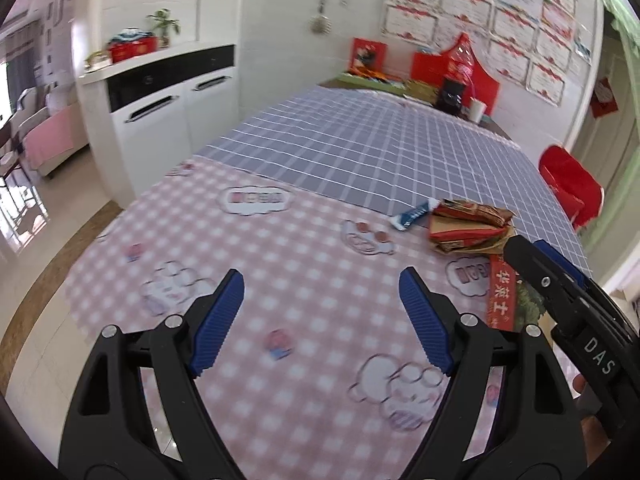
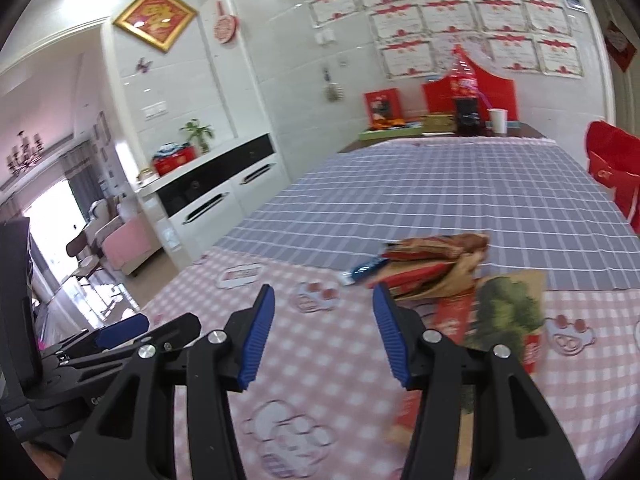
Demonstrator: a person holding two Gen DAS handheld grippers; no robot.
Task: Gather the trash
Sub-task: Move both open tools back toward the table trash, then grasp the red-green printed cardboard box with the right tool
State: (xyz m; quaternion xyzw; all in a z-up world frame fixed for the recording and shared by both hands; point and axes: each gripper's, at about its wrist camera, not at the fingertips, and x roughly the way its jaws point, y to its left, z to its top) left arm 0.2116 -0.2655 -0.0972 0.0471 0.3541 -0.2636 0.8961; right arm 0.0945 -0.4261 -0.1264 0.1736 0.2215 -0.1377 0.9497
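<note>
Left wrist view: left gripper [image 1: 322, 300] with fingers spread wide over the pink checked cloth [image 1: 280, 264], nothing between them.
Trash: pile of wrappers [image 1: 470, 226] right of it, at the cloths' seam.
Right gripper [image 2: 324, 320]: fingers parted, empty.
Red-green carton [image 2: 496, 316]: beside its right finger.

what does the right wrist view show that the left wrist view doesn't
Only the right wrist view: a gold-framed red picture on the wall and a chandelier. Only the left wrist view: a fingertip at the right edge. Both: the trash pile, the white cup, the white cabinet, and both grippers, left and right, open and empty.
</note>
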